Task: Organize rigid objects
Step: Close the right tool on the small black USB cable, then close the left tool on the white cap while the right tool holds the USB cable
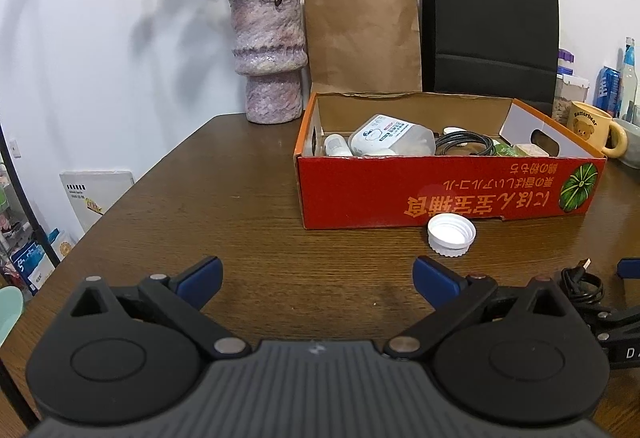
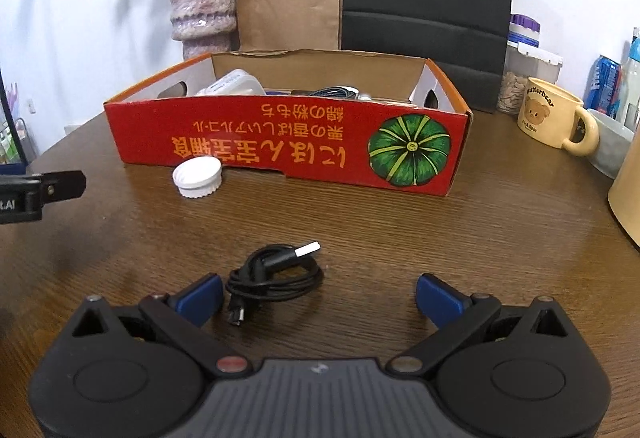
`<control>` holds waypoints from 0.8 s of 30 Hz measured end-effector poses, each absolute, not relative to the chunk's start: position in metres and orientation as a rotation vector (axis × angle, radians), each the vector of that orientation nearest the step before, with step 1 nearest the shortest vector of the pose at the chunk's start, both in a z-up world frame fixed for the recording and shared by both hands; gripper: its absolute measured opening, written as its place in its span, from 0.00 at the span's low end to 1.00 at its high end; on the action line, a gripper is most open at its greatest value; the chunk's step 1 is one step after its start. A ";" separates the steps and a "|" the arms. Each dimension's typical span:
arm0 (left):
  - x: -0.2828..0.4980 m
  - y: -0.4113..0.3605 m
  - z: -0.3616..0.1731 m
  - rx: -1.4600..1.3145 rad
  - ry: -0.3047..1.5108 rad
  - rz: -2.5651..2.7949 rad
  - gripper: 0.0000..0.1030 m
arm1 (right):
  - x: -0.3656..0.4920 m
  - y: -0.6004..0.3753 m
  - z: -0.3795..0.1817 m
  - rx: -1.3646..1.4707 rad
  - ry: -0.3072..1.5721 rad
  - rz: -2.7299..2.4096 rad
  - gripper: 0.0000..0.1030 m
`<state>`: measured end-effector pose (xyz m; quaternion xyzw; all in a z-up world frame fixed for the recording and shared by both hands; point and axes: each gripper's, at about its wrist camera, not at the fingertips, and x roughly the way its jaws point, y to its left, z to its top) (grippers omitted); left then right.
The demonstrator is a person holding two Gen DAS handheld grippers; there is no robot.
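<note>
The coiled black USB cable [image 2: 276, 274] lies flat on the wooden table [image 2: 440, 238], just ahead of my right gripper [image 2: 318, 294] and closer to its left blue finger [image 2: 200, 298] than to the other; nothing touches it. I have the right jaws spread wide and empty. Further out, the white bottle cap [image 2: 198, 177] sits open side up on the table, right against the front wall of the red cardboard box [image 2: 280, 145]. From the left wrist view the cap [image 1: 451, 237] is ahead and to the right of my left gripper [image 1: 318, 284], well clear of it, and that gripper's jaws are also wide apart over bare wood. Inside the box [image 1: 440, 189] I see a white plastic bottle [image 1: 390, 137] lying on its side, a smaller white container [image 1: 336, 145] and a braided dark cable [image 1: 464, 143]. Behind the box stand a mottled purple vase [image 1: 272, 53], a brown paper bag [image 1: 362, 33] and a black paper bag [image 1: 490, 25]. A yellow bear mug [image 2: 554, 117] stands to the box's right.
</note>
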<state>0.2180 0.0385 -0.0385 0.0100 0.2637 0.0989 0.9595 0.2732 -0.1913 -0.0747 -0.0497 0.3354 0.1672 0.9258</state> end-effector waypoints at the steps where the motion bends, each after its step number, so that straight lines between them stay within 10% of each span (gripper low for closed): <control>1: 0.218 0.039 -0.038 0.018 0.536 0.202 1.00 | 0.272 -0.191 -0.074 -0.099 0.684 0.351 0.95; 8: 0.217 0.039 -0.038 0.007 0.537 0.184 1.00 | 0.264 -0.189 -0.070 -0.107 0.639 0.400 0.47; 24: 0.220 0.038 -0.038 0.001 0.545 0.193 1.00 | 0.262 -0.200 -0.063 -0.074 0.591 0.363 0.42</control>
